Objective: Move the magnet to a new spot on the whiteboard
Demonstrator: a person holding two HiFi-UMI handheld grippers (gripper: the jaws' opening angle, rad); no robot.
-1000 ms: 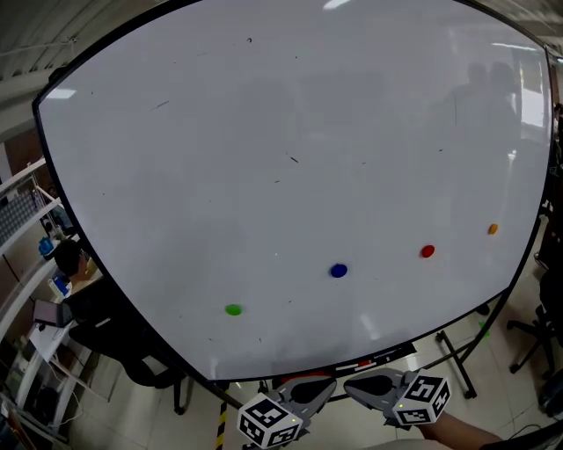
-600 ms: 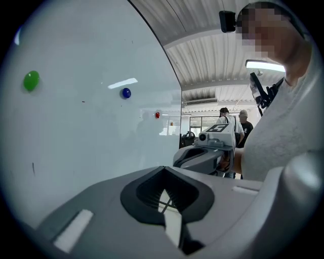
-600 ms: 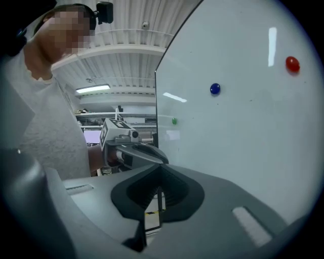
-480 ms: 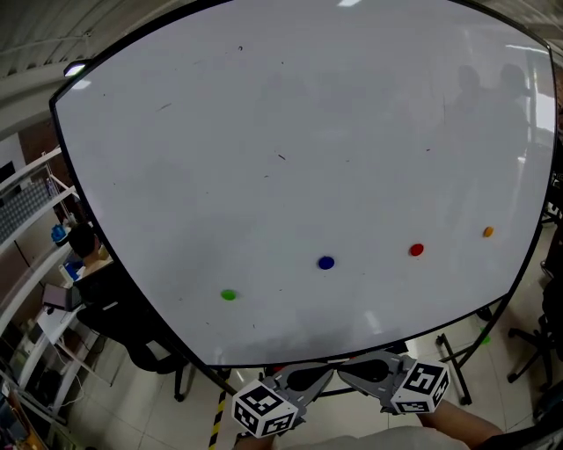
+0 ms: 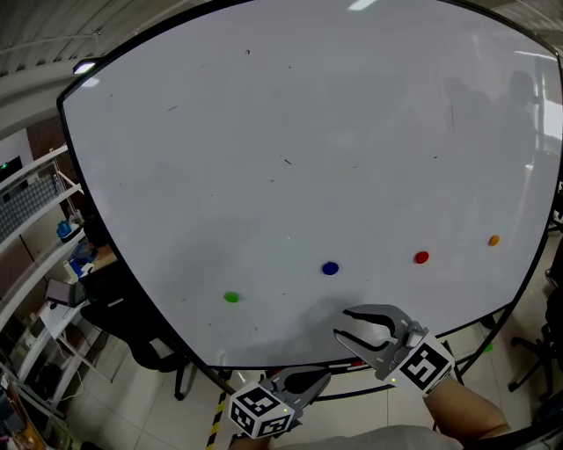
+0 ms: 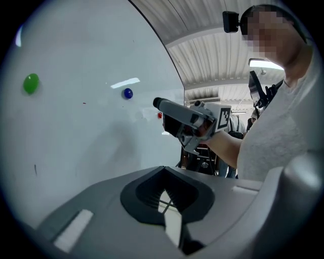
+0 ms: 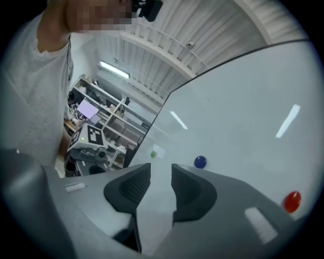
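The left gripper point(image 5: 310, 383) ran off the head view's bottom edge just behind its marker cube point(image 5: 259, 413)! Ahead of its jaws, the red magnet point(image 6: 160, 116) was half hidden by the right gripper point(image 5: 341, 323), whose empty jaws had just been opening. Far beyond those, the green magnet point(image 7: 153, 154) was only a speck, and the whiteboard point(image 5: 290, 132) ran off the top.

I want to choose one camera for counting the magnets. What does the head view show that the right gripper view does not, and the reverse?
Only the head view: the orange magnet, near the whiteboard's right edge. Only the right gripper view: the camera on the person's head. Both: the green magnet, blue magnet, red magnet, the left gripper, and the right gripper, whose jaws have just been opening, with nothing between them.
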